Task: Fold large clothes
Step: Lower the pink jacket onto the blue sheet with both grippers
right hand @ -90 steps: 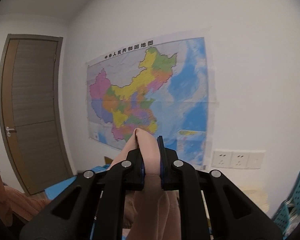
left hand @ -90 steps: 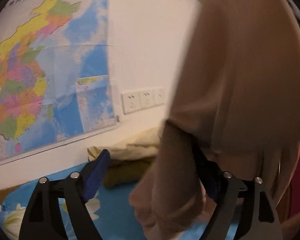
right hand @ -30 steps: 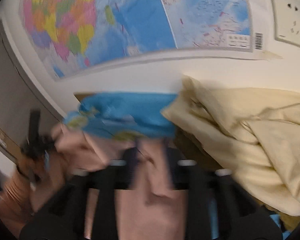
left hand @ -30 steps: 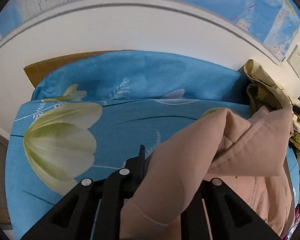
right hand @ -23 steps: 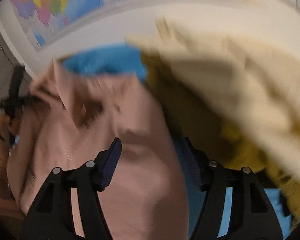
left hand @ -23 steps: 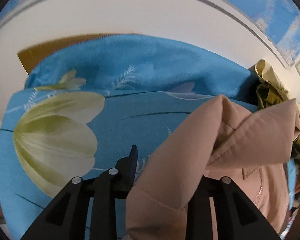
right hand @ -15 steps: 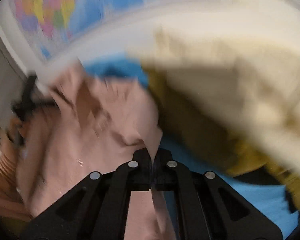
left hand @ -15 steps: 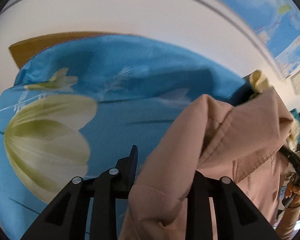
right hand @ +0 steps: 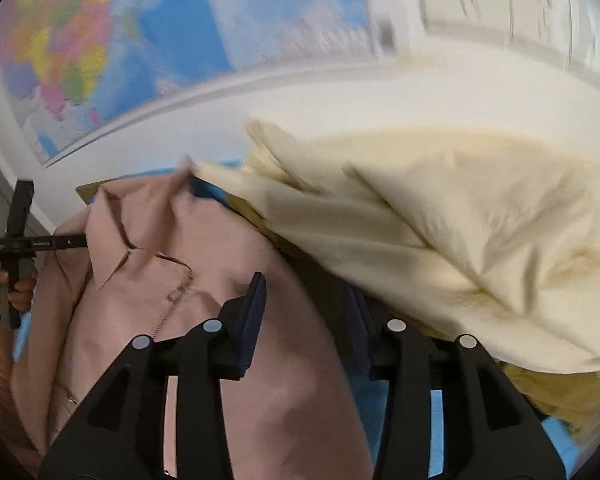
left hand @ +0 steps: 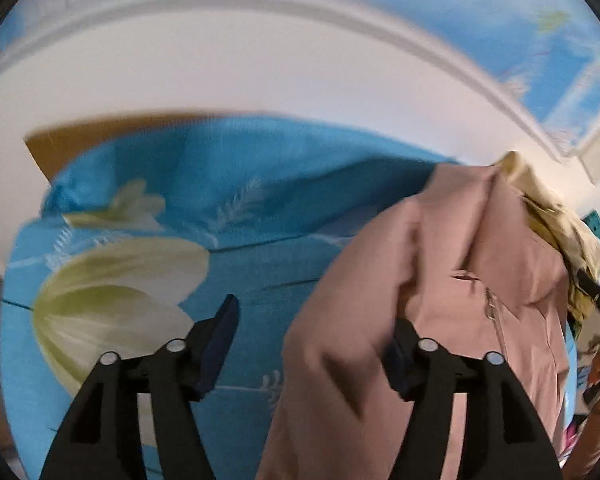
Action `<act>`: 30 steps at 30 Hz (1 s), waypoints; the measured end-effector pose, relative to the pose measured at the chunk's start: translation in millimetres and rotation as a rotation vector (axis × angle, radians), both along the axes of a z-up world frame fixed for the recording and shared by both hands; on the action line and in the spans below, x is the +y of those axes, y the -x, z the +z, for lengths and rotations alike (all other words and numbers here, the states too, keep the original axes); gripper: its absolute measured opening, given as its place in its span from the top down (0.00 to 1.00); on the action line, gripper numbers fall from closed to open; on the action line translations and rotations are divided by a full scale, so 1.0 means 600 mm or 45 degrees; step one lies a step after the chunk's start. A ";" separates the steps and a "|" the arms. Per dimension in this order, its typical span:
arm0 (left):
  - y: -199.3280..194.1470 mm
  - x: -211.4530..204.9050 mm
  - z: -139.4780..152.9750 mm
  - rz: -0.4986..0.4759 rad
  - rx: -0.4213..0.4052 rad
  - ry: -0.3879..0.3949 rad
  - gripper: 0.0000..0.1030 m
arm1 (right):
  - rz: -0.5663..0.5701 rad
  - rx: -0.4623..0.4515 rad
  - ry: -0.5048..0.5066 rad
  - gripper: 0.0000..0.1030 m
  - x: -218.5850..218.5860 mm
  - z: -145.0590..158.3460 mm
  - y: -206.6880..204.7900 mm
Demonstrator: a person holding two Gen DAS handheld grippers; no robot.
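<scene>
The left gripper [left hand: 314, 344] and right gripper [right hand: 306, 322] are both opening, jaws apart, pads clear of the pink jacket [right hand: 236, 264] lying between them on the blue floral sheet [left hand: 172, 200], just left of cream clothes [right hand: 440, 232].

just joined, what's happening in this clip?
A person with a handheld gripper in each hand is laying a pink zip jacket on a blue floral sheet to fold it. Both the left gripper and right gripper are opening, with jacket fabric between their spread fingers. A cream garment pile sits beside it.
</scene>
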State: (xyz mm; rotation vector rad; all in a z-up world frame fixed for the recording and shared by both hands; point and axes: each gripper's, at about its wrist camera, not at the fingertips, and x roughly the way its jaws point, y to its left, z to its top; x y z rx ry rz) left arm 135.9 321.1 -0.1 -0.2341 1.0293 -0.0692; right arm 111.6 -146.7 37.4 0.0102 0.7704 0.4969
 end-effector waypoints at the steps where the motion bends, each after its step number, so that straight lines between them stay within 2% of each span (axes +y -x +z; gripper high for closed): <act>1: 0.010 -0.004 0.010 -0.017 -0.034 -0.007 0.34 | 0.050 -0.025 -0.027 0.54 0.015 0.012 0.009; 4: 0.032 -0.020 0.034 -0.039 -0.119 -0.074 0.33 | 0.245 -0.023 -0.058 0.38 0.097 0.018 0.020; 6: 0.039 -0.043 0.046 -0.065 -0.159 -0.125 0.33 | 0.296 0.027 -0.034 0.37 0.150 -0.006 0.002; 9: 0.045 -0.062 0.042 -0.151 -0.159 -0.144 0.26 | 0.284 0.165 -0.099 0.38 0.183 -0.049 -0.052; 10: 0.047 -0.074 0.036 -0.177 -0.138 -0.156 0.26 | 0.265 0.204 -0.107 0.42 0.190 -0.065 -0.067; 11: 0.047 -0.082 0.030 -0.193 -0.117 -0.165 0.26 | 0.239 0.265 -0.144 0.62 0.194 -0.088 -0.087; 12: 0.049 -0.088 0.022 -0.204 -0.100 -0.172 0.26 | 0.236 0.308 -0.162 0.74 0.201 -0.094 -0.099; 13: 0.052 -0.092 0.010 -0.220 -0.076 -0.183 0.26 | 0.221 0.361 -0.192 0.97 0.196 -0.109 -0.114; 14: 0.061 -0.097 0.000 -0.232 -0.053 -0.206 0.26 | 0.192 0.351 -0.200 0.98 0.197 -0.110 -0.116; 16: 0.087 -0.101 -0.012 -0.271 -0.046 -0.234 0.26 | 0.121 0.309 -0.235 0.98 0.174 -0.107 -0.122; 18: 0.120 -0.106 -0.018 -0.319 -0.042 -0.242 0.26 | 0.087 0.328 -0.322 0.98 0.153 -0.103 -0.133; 20: 0.157 -0.122 -0.031 -0.376 -0.016 -0.302 0.26 | 0.094 0.344 -0.302 0.97 0.143 -0.103 -0.130; 21: 0.171 -0.128 -0.040 -0.405 -0.008 -0.328 0.26 | 0.096 0.351 -0.298 0.92 0.142 -0.103 -0.126; 22: 0.184 -0.134 -0.050 -0.430 0.006 -0.365 0.26 | 0.104 0.351 -0.298 0.79 0.135 -0.100 -0.115; 23: 0.198 -0.141 -0.062 -0.438 0.020 -0.429 0.26 | 0.114 0.341 -0.301 0.61 0.130 -0.097 -0.108; 24: 0.206 -0.140 -0.069 -0.443 0.036 -0.451 0.29 | 0.127 0.323 -0.311 0.55 0.123 -0.091 -0.097; 26: 0.214 -0.138 -0.082 -0.439 0.088 -0.451 0.53 | 0.145 0.285 -0.310 0.39 0.096 -0.073 -0.067; 27: 0.216 -0.132 -0.083 -0.422 0.103 -0.428 0.74 | 0.146 0.273 -0.315 0.38 0.084 -0.067 -0.056; 28: 0.216 -0.123 -0.080 -0.396 0.106 -0.395 0.89 | 0.148 0.267 -0.325 0.38 0.072 -0.062 -0.042; 29: 0.216 -0.109 -0.071 -0.363 0.096 -0.362 0.97 | 0.151 0.264 -0.330 0.38 0.062 -0.056 -0.033; 30: 0.216 -0.095 -0.056 -0.324 0.075 -0.322 0.98 | 0.153 0.259 -0.333 0.38 0.054 -0.051 -0.022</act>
